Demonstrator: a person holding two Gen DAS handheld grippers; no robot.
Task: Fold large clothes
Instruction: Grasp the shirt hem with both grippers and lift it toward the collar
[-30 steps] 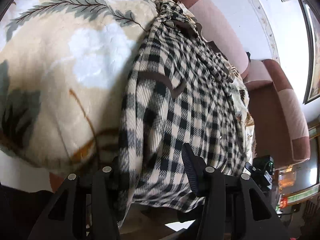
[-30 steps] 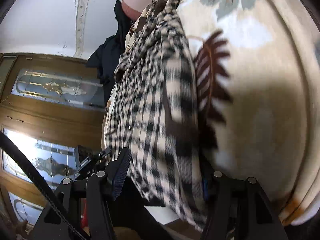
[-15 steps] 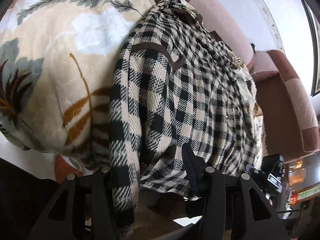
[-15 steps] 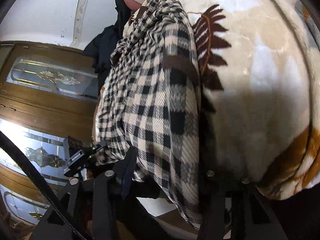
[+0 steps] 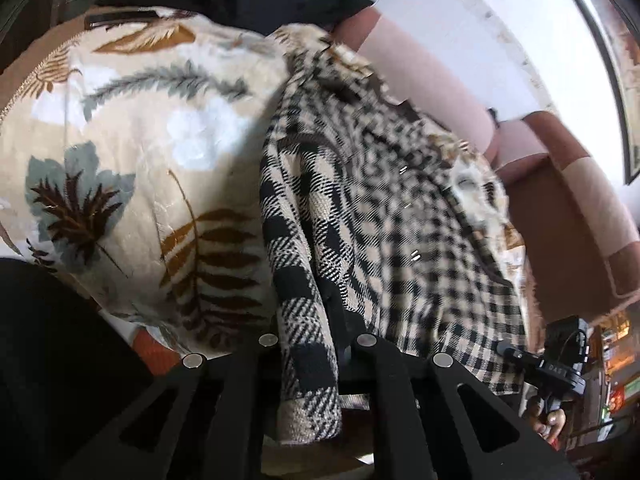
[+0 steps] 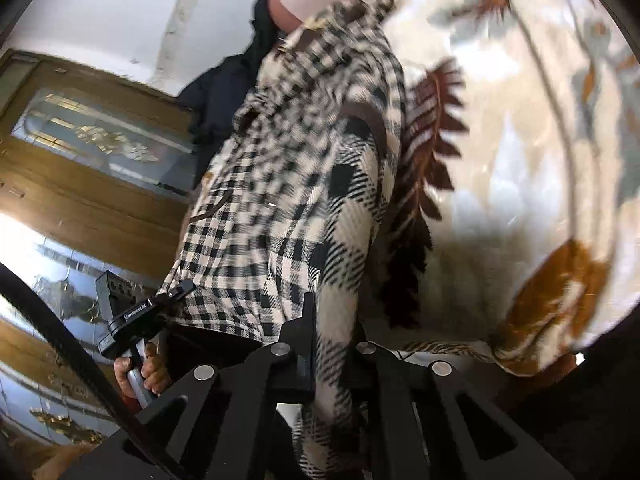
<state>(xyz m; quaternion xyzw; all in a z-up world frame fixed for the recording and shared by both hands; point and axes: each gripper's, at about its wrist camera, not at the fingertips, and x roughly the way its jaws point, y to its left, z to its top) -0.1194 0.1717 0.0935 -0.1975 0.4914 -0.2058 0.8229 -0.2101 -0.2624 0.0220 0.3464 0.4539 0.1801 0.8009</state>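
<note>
A black-and-cream checked shirt (image 5: 372, 220) lies over a cream blanket with leaf prints (image 5: 140, 160) on a sofa. My left gripper (image 5: 310, 340) is shut on the shirt's near left edge, cloth hanging down between the fingers. In the right wrist view the same shirt (image 6: 288, 200) shows, and my right gripper (image 6: 332, 340) is shut on its near right edge. Each gripper shows in the other's view: the right one at the lower right of the left view (image 5: 556, 364), the left one at the lower left of the right view (image 6: 128, 316). The shirt is stretched between them.
The leaf blanket (image 6: 520, 160) covers the sofa seat. A pink-brown sofa back and armrest (image 5: 560, 208) stand behind. A dark garment (image 6: 224, 96) hangs beside a wooden door with glass panels (image 6: 80, 160). A white wall (image 5: 460, 40) is behind.
Both grippers have closed on the shirt's near edge, which now hangs pinched between the fingers. Both have pulled back and lifted, so more blanket shows and the shirt looks blurred from motion.
</note>
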